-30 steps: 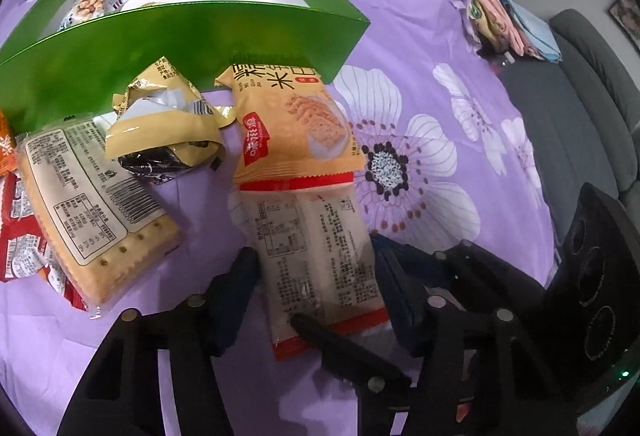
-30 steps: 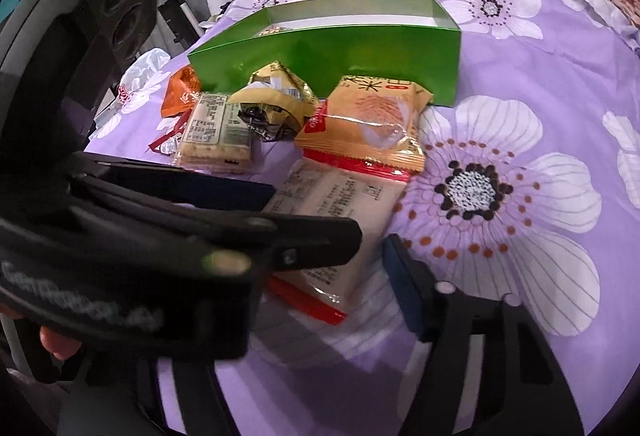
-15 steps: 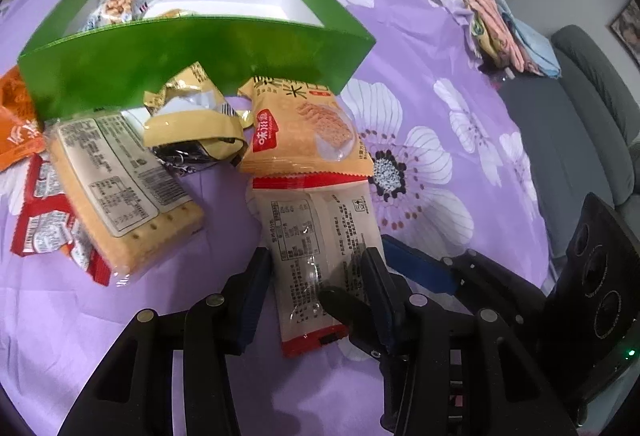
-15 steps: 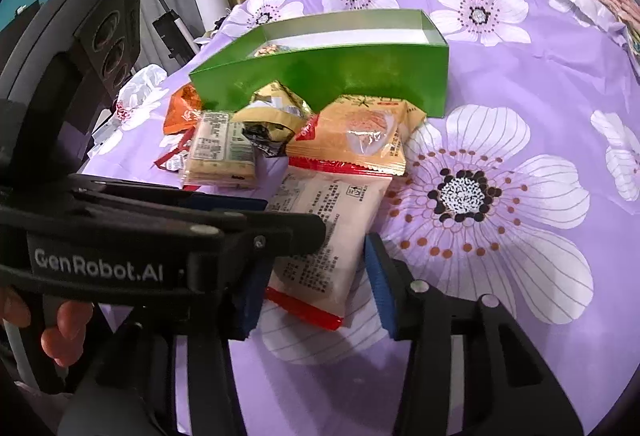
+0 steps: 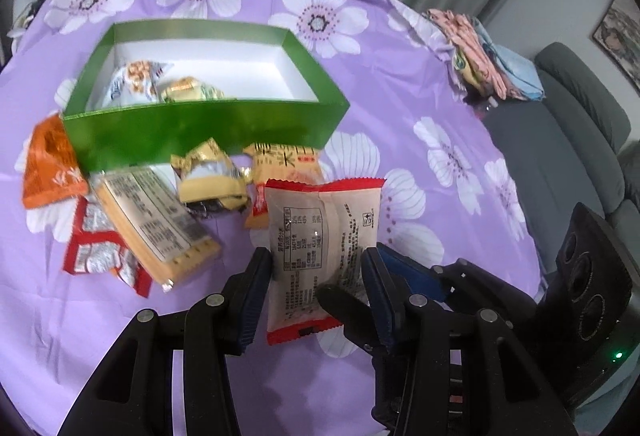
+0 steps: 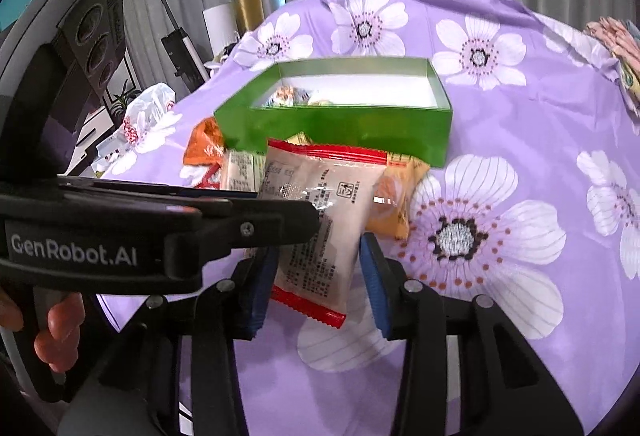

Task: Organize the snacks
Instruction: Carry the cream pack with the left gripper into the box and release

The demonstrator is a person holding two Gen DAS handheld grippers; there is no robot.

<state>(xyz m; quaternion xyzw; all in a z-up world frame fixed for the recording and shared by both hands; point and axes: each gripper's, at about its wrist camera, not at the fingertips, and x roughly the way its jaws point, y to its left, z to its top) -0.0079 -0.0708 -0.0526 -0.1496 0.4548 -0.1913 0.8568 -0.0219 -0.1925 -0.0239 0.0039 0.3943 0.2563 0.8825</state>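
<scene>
Both the left gripper [image 5: 316, 276] and right gripper [image 6: 320, 276] clench one snack packet [image 5: 324, 244], lifted off the purple cloth [image 5: 400, 84] near the green box [image 5: 200, 132]. If the grippers pull apart, the slippery wrapper could tear or drop

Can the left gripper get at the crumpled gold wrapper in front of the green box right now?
Probably not yet. The left gripper is shut on the red-edged cracker pack, which the right gripper also clamps, so its jaws are occupied. The gold wrapper itself lies uncovered before the green box.
</scene>
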